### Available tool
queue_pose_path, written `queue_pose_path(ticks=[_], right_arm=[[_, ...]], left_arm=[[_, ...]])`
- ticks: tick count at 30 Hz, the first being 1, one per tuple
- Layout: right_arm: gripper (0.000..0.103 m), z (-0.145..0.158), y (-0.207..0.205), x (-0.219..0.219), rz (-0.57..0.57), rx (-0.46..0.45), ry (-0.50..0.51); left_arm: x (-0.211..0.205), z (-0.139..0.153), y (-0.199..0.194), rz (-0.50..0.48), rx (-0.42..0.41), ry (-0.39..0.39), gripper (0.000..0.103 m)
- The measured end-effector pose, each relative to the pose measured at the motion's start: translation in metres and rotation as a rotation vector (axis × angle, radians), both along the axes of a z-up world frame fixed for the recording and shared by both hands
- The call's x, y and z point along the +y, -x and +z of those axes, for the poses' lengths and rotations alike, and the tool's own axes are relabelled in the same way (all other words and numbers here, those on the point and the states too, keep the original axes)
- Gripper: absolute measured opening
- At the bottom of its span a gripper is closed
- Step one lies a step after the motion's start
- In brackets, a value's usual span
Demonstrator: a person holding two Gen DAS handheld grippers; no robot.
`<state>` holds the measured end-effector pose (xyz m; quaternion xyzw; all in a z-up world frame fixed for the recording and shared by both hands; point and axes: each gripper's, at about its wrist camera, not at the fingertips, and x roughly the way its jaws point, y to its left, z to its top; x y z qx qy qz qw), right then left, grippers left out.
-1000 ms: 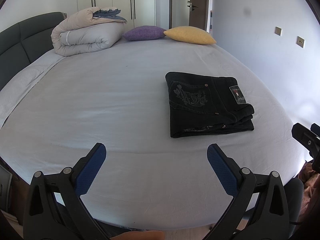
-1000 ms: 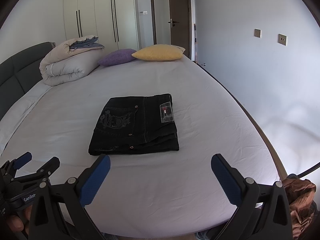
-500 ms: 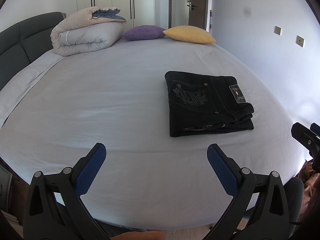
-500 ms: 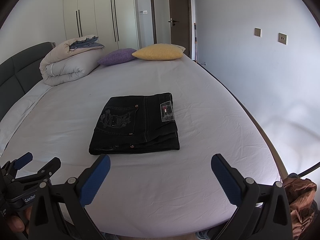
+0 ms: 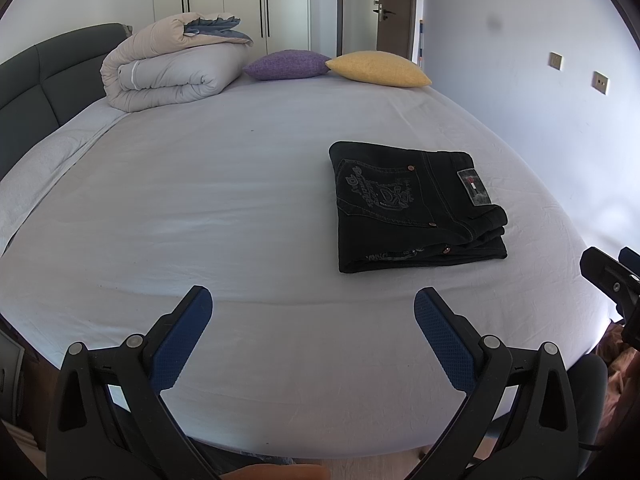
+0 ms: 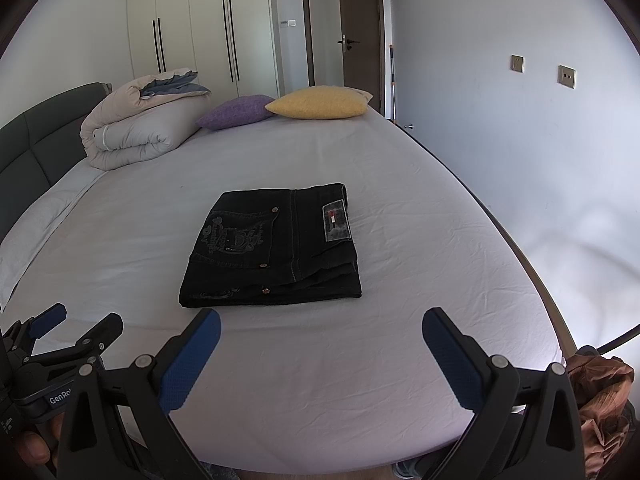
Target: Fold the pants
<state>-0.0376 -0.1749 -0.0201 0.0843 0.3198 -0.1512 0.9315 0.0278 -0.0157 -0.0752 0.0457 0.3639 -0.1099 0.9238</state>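
Observation:
Black jeans (image 5: 412, 208) lie folded into a compact rectangle on the bed, embroidered back pocket and waist label facing up; they also show in the right wrist view (image 6: 276, 248). My left gripper (image 5: 312, 304) is open and empty, held near the bed's front edge, left of and short of the jeans. My right gripper (image 6: 320, 324) is open and empty, just in front of the jeans' near edge. The left gripper also shows at the lower left of the right wrist view (image 6: 76, 320).
The bed's pale sheet (image 5: 200, 200) spreads wide. A rolled duvet (image 5: 172, 72), a purple cushion (image 5: 288, 65) and a yellow cushion (image 5: 376, 67) lie at the far end. A dark headboard (image 5: 32, 92) is on the left, a wall (image 6: 520, 140) on the right. Brown cloth (image 6: 600, 396) lies beside the bed.
Both views have shifted very slightly back from the bed. The jeans lie unmoved and both grippers stay open.

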Motion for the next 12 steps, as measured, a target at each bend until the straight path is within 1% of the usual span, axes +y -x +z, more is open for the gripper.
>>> queue_pose_path(ticks=[12], right_arm=[[0.103, -0.0028, 0.0000, 0.0008, 0.004, 0.005, -0.006]], left_arm=[[0.0004, -0.0036, -0.0010, -0.006, 0.000, 0.000, 0.103]])
